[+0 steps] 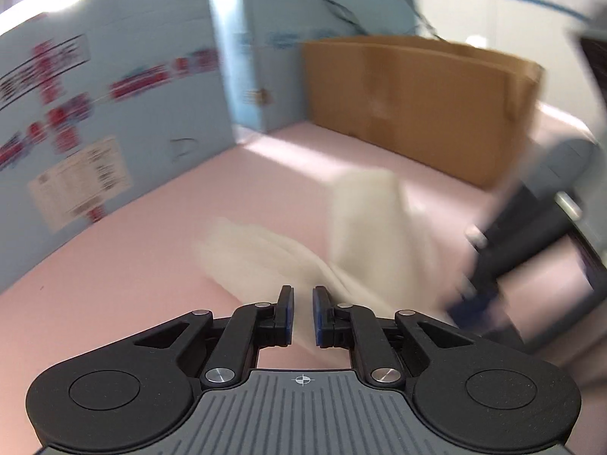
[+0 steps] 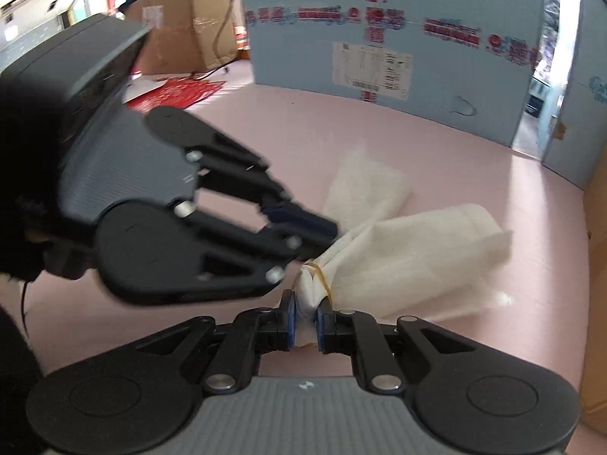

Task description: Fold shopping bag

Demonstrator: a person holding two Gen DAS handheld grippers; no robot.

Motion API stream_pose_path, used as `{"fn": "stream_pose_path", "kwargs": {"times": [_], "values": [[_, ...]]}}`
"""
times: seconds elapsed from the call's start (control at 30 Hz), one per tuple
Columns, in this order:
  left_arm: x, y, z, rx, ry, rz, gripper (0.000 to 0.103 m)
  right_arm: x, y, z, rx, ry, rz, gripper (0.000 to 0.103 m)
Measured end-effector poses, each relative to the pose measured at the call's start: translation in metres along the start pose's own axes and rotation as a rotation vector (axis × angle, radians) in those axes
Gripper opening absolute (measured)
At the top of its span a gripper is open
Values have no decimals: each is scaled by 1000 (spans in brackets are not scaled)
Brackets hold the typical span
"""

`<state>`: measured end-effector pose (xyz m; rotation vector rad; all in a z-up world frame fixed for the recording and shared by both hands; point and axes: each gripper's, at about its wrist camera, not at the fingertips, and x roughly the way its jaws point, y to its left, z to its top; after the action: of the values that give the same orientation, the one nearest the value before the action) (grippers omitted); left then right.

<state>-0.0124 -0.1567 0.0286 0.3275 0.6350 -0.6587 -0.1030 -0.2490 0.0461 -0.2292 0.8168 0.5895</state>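
Observation:
The white shopping bag (image 2: pixel 409 242) is bunched at one end, with a thin tan rubber band (image 2: pixel 322 278) around the neck, and fans out onto the pink table (image 2: pixel 417 144). My right gripper (image 2: pixel 305 322) is shut on the bunched end of the bag. My left gripper (image 2: pixel 322 233) reaches in from the left, its tips at the bag just above the band. In the blurred left wrist view the left gripper (image 1: pixel 302 314) has a narrow gap between its pads with bag cloth (image 1: pixel 364 227) in front of it; whether it grips is unclear. The right gripper (image 1: pixel 493 265) shows at right.
A blue printed box (image 2: pixel 398 30) stands at the back of the table. A brown cardboard box (image 1: pixel 417 102) stands to the right. Red paper (image 2: pixel 178 93) lies at the far left near another cardboard box (image 2: pixel 182 26).

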Motion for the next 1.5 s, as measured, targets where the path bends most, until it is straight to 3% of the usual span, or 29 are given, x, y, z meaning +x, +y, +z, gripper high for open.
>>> {"fn": "stream_pose_path", "kwargs": {"times": [0.1, 0.17, 0.3, 0.47, 0.57, 0.7, 0.83, 0.97, 1.1, 1.2, 1.33, 1.43, 1.5], "values": [[-19, 11, 8, 20, -69, -29, 10, 0, 5, 0, -21, 5, 7, 11], [-37, 10, 7, 67, -92, -83, 13, 0, -11, 2, 85, 7, 25, 11], [-51, -10, -10, 158, -3, -189, 21, 1, -27, 1, 175, 5, 67, 11], [-52, -26, -27, 143, 39, -160, 24, 1, -37, -5, 244, -8, 96, 11], [-45, -29, -32, 140, 63, -141, 24, -1, -34, -6, 215, -6, 96, 12], [-39, -36, -34, 137, 63, -78, 25, -1, -20, -2, 71, 10, 56, 12], [-33, -27, -23, 53, 36, 5, 26, -1, -8, 0, -55, 27, 28, 12], [-30, -12, -4, 56, 3, 2, 26, -2, 7, 0, -200, 41, 0, 12], [-26, -17, 14, 107, -13, -35, 26, 0, 40, -6, -543, 65, -69, 12], [-20, -26, 25, 141, -22, -45, 25, -1, 53, -10, -722, 72, -85, 12], [-9, -12, 29, 83, -5, -55, 28, -5, 61, -17, -902, 86, -99, 12], [-6, 17, 27, -40, 10, -14, 43, -9, 54, -21, -973, 110, -149, 12], [-10, 27, 19, -56, 34, -48, 47, -12, 49, -23, -1017, 127, -187, 12]]}}
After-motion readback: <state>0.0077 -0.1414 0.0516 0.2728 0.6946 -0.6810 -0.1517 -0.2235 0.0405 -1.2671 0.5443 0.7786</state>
